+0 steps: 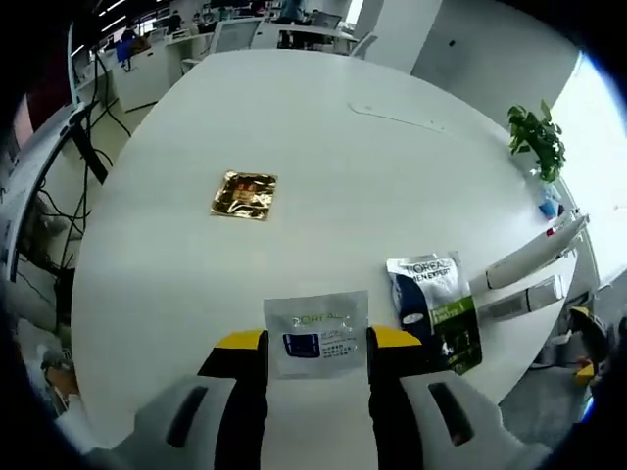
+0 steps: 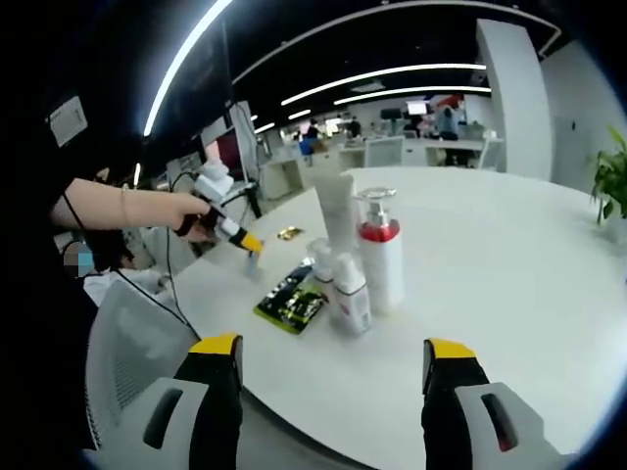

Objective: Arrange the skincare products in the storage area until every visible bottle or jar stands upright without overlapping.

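Left hand-held gripper (image 1: 317,345) clenches a white sachet (image 1: 316,333) beside a green sachet (image 1: 437,308); right hand-held gripper (image 2: 331,360) released.

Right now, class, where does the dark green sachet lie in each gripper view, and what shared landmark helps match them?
Left gripper view: dark green sachet lies flat at lower right, just right of the left gripper, which clamps a white sachet.
Right gripper view: left of centre, flat on the table beside the standing bottles.
Shared landmark: the gold sachet, farther along the table.
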The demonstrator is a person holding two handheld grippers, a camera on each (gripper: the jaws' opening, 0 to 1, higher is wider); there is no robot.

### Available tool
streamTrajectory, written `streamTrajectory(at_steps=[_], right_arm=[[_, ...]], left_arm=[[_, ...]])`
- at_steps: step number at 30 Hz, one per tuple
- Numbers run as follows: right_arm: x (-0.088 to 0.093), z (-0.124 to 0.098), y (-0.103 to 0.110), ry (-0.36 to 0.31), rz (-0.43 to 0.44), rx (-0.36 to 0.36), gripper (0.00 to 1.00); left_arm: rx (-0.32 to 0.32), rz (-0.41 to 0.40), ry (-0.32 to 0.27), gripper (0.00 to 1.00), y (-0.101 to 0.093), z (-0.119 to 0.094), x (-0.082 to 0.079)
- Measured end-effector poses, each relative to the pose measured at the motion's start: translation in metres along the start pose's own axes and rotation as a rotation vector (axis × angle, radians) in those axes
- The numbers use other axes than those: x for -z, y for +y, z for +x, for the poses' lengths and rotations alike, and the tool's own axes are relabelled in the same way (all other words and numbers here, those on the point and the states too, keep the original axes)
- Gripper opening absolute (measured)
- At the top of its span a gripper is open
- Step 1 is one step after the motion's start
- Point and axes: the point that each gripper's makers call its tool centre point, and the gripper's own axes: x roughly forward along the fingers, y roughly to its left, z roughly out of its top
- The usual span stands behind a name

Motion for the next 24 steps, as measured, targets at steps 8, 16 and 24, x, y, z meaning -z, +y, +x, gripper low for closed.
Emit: streamTrajectory(at_steps=[8,16,24], right_arm=[[-0.001,-0.001,0.003,-0.013,-0.001,-0.018,0.77],[-0.002,-0.001,0.005,-0.018,-0.01,-0.029,0.77],[-0.002,-0.002,0.005,-0.023,-0.01,-0.032,0.77]], left_arm=[[0.033,-0.011,0.032,0.34,-0.021,-0.009,0.031],[0.051,-0.023,0.063,0.34,-0.028,-0.007,0.044],[0.051,-0.014,0.098,0.34,-0.029,0.002,0.055]])
